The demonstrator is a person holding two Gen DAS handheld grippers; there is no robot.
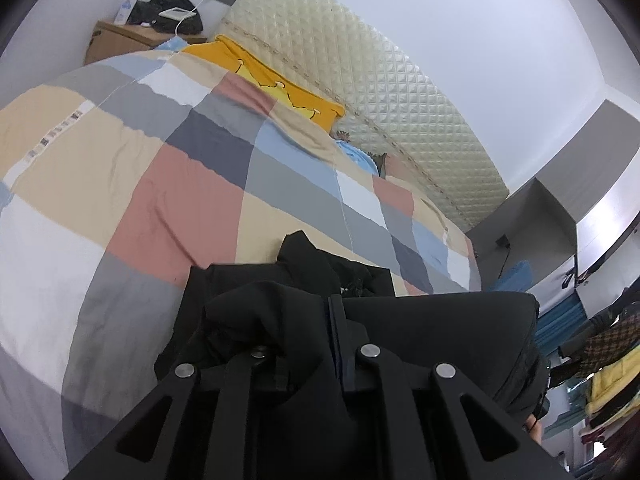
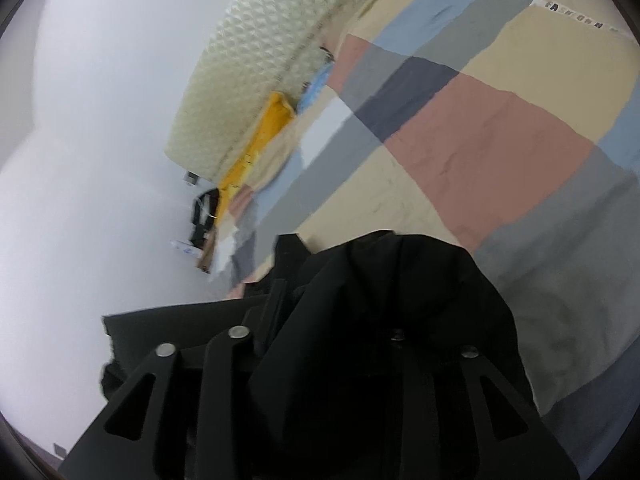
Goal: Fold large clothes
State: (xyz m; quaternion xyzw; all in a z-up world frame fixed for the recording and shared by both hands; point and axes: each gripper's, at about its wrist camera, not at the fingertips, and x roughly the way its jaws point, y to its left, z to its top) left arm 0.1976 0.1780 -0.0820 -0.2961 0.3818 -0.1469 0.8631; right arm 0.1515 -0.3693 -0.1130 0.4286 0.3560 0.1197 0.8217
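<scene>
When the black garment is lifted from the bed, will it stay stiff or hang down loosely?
Probably floppy: the black garment bunches in soft folds around the left gripper. It drapes over the right gripper too, so unheld parts will likely sag.

I can't see my left gripper's (image 1: 320, 320) fingertips; black garment (image 1: 420, 332) folds bury them. My right gripper (image 2: 340, 320) is likewise smothered, so its jaw gap is unreadable. The right view is motion-blurred, smearing the nightstand (image 2: 206, 256) clutter beyond recognition.
</scene>
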